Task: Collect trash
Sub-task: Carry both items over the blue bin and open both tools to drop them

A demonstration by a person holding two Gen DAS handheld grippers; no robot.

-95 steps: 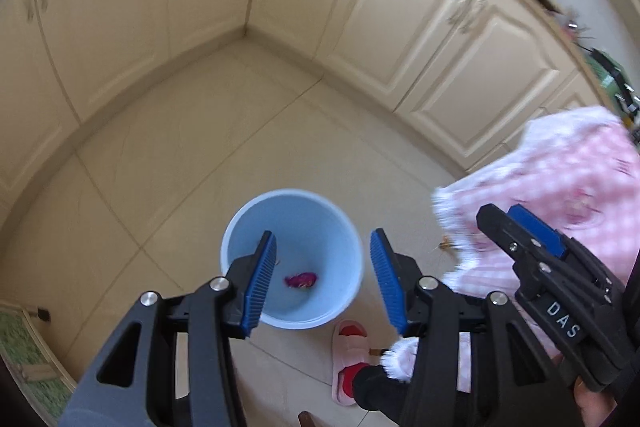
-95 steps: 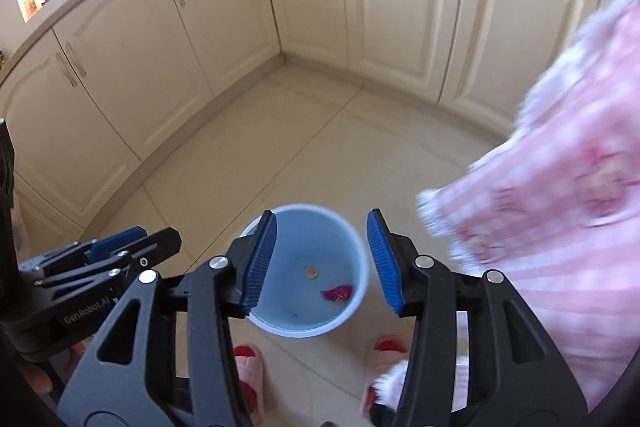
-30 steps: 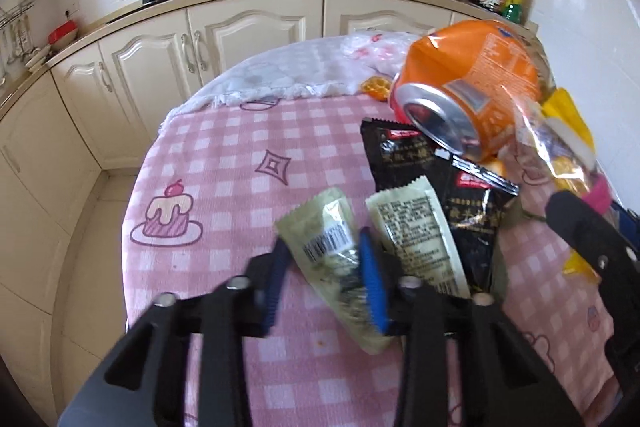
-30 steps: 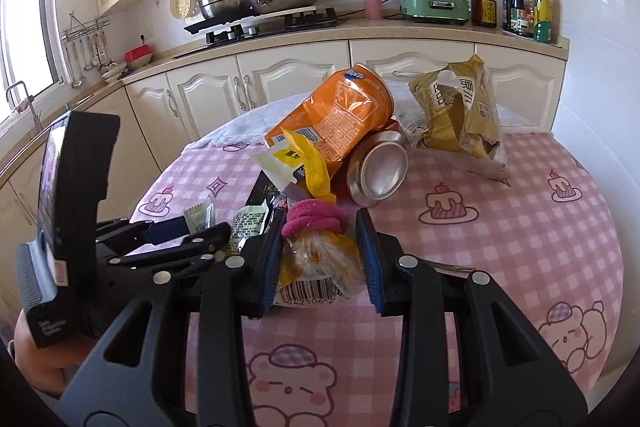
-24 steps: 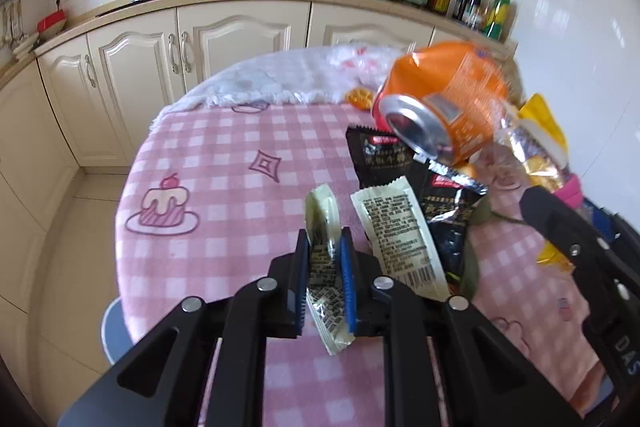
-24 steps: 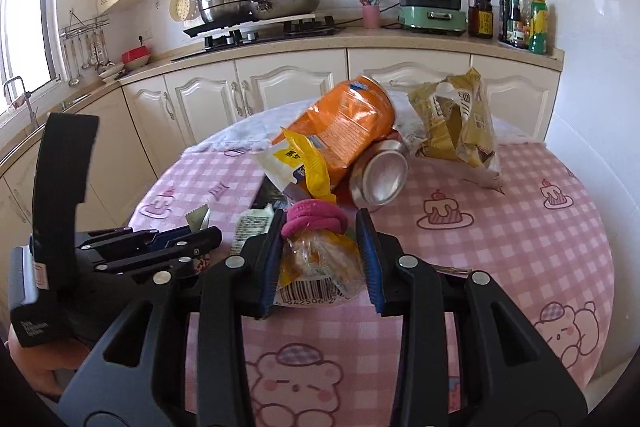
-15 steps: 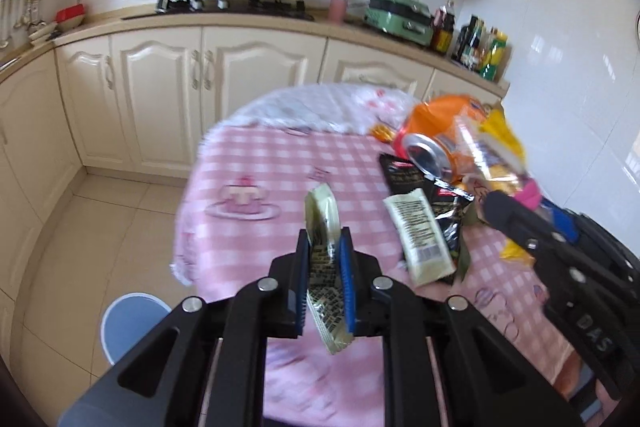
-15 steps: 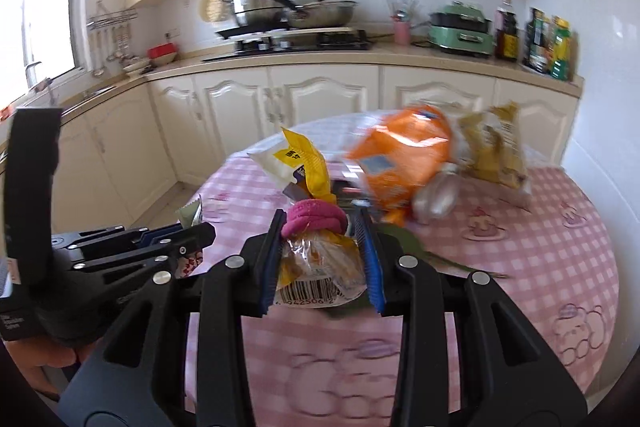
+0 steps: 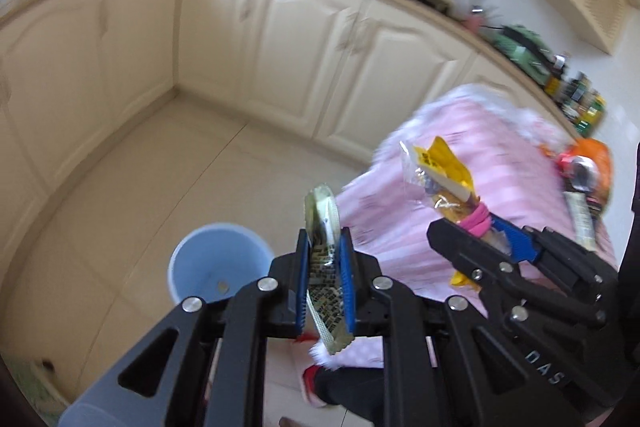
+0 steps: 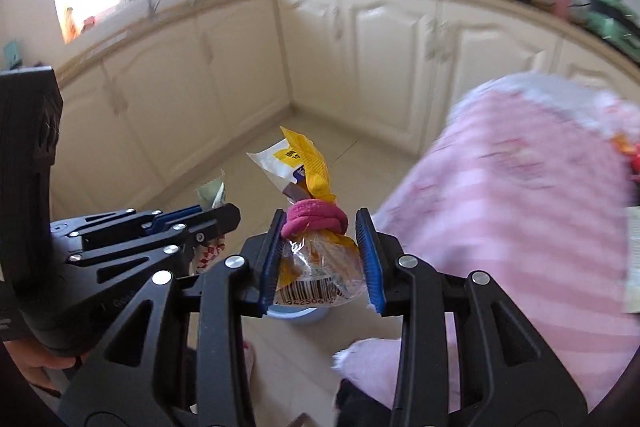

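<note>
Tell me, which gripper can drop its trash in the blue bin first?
Probably the left. The left gripper holds a green packet, with the bin's open mouth just beside its tips. The right gripper holds a tied bag that hides most of the bin, so its aim is harder to judge.

Right gripper (image 10: 322,255) clamped on a clear snack bag (image 10: 316,271), barcode facing the camera, pink hair tie (image 10: 314,221) around its neck, yellow-white top sticking up above the pads. Blue bin (image 10: 298,315) sits just below the bag, mostly hidden. Left gripper (image 10: 224,217) is to the left, a pale green packet (image 10: 212,195) poking out past its tips. Pink checked tablecloth (image 10: 520,211) on the right, blurred. Cream cabinets (image 10: 380,67) behind.
</note>
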